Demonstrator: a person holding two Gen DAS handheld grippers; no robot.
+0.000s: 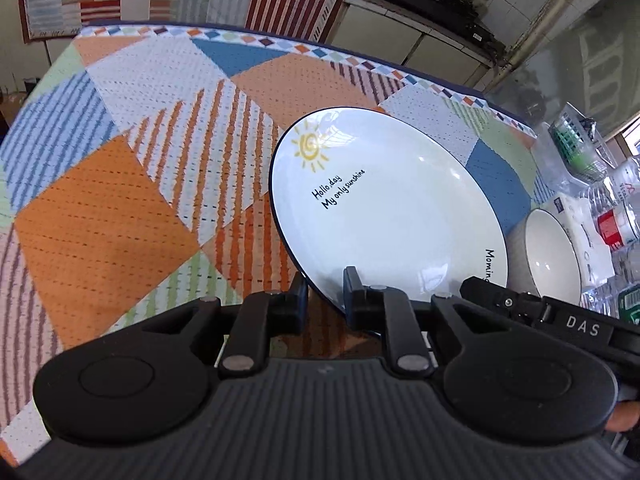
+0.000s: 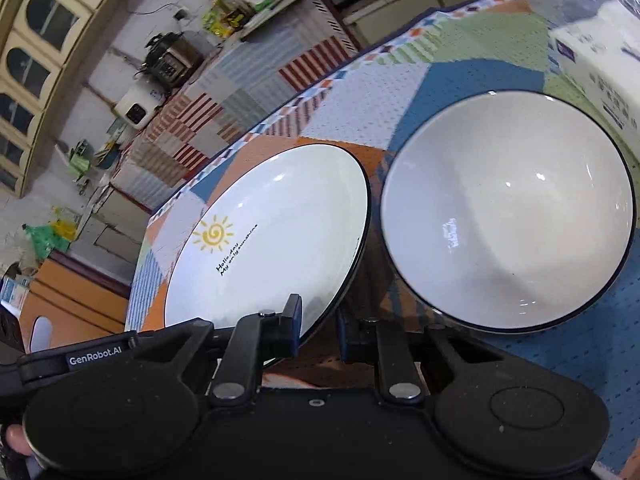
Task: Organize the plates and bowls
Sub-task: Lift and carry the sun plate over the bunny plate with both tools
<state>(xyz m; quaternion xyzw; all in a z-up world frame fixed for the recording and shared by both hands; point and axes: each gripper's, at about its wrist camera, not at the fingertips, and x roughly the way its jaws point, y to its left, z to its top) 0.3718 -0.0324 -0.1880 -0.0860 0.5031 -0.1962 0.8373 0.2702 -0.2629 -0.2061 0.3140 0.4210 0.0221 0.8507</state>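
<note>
Left wrist | left claw (image 1: 325, 294) pinches plate (image 1: 384, 208) rim, plate tilted | right claw (image 2: 318, 326) pinches same rim

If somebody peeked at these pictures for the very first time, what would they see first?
Probably the big white plate with a yellow sun and the words "My only sunshine", tilted up off the colourful patchwork tablecloth. Both the left gripper and the right gripper pinch its near rim. Just right of it sits a white bowl, empty and shiny.
</note>
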